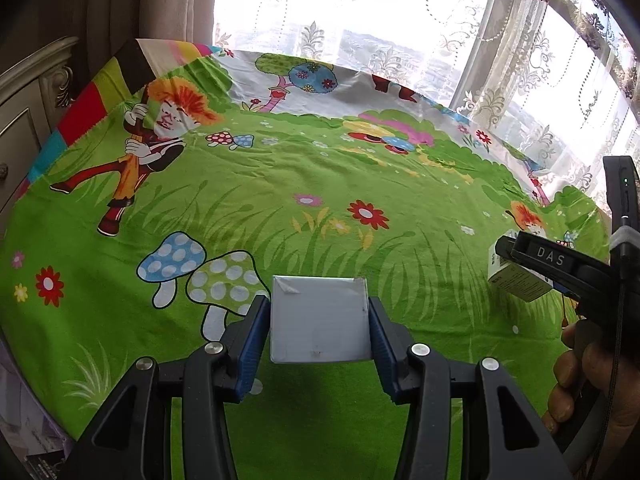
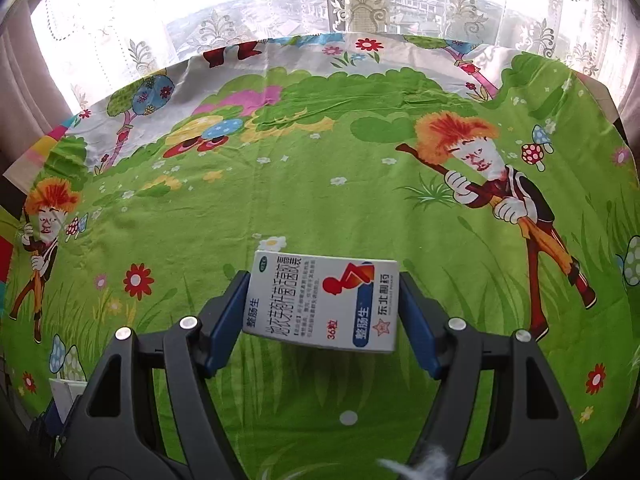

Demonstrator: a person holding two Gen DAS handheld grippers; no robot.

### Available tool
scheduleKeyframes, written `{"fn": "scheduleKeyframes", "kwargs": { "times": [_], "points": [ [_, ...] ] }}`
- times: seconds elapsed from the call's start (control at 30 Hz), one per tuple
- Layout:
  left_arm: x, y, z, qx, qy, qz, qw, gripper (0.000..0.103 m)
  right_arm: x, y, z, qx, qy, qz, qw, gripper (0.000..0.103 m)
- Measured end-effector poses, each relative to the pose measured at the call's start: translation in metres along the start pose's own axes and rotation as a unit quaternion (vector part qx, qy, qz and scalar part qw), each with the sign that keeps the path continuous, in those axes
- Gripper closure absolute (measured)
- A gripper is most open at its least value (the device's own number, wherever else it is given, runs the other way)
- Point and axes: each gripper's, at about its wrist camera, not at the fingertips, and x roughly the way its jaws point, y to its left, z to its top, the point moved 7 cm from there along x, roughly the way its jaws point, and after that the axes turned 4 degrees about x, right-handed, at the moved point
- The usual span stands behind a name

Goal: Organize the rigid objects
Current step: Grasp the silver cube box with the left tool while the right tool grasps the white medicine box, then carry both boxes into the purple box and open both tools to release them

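Grey box (image 1: 319, 320) sits clamped in our left gripper (image 1: 319, 330) jaws; our right gripper (image 2: 322, 306) jaws clamp the medicine box (image 2: 322, 300) above the counter (image 2: 280, 184).

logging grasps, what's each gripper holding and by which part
Left gripper clamps a plain grey box by its two side faces. Right gripper clamps a printed medicine box by its two ends.
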Motion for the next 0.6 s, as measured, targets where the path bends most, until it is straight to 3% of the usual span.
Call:
{"fn": "scheduleKeyframes", "kwargs": {
  "times": [0.33,0.6],
  "points": [
    [-0.043,0.018,-0.022,-0.019,-0.011,0.002,0.9998,0.054,-0.077,0.005,-0.042,-0.018,-0.027,0.034,0.999,0.028],
    [-0.073,0.021,-0.042,-0.017,-0.019,0.004,0.9997,0.054,-0.111,0.009,-0.077,-0.03,-0.03,0.051,0.998,0.028]
  ]
}}
